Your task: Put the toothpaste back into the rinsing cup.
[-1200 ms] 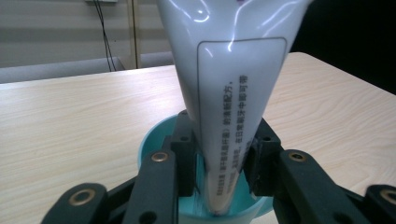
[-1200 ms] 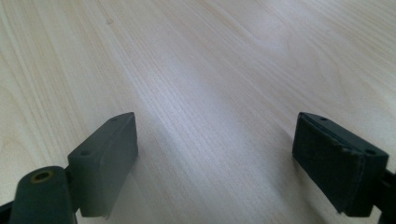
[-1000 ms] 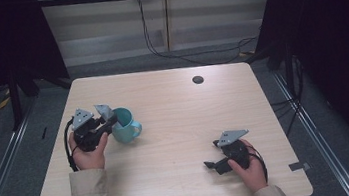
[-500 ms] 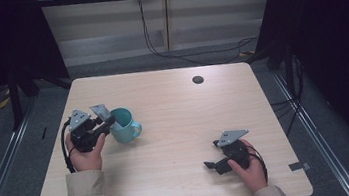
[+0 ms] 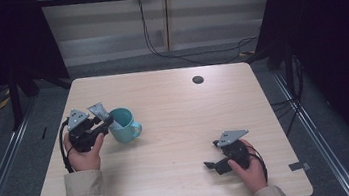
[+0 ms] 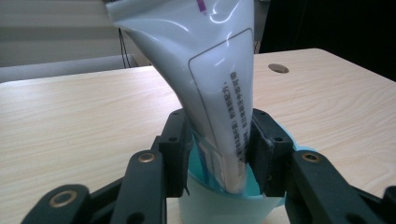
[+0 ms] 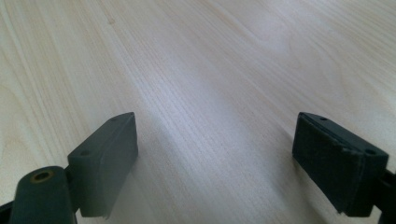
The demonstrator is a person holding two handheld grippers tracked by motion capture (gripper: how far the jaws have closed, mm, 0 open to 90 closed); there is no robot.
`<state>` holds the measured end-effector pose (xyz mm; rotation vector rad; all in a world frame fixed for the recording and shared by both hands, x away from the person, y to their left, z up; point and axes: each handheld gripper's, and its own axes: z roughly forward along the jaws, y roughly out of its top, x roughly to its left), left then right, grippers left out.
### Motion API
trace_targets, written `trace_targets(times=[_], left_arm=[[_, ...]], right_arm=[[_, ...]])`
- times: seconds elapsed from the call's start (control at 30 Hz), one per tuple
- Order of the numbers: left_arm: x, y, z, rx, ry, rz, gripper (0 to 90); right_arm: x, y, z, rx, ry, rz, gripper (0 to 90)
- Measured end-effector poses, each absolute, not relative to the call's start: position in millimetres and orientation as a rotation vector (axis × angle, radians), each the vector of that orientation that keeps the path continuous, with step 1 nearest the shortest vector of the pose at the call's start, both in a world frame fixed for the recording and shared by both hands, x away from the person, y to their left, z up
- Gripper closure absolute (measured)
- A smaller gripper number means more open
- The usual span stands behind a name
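Left gripper view: fingers (image 6: 219,149) opening around tube (image 6: 210,70).

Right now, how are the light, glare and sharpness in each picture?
High view: the table is evenly lit and its surroundings are dark. Left gripper view: bright glare streaks on the white tube standing in the teal cup; the print is readable. Right gripper view: the wood grain is sharp farther off and the near jaws are soft, with faint shadows.

A round dark hole (image 5: 198,79) marks the pale wooden table (image 5: 182,177).
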<state>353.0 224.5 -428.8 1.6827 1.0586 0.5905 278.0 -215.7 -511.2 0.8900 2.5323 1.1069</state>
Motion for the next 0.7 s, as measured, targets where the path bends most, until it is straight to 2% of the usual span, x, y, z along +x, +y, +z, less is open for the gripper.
trace_targets(times=[0.7], left_arm=[[353.7, 232.0, -430.6, 1.696, 1.081, 0.573, 53.9]], right_arm=[[277.8, -215.5, -511.2, 0.893, 2.533, 1.107, 13.8]])
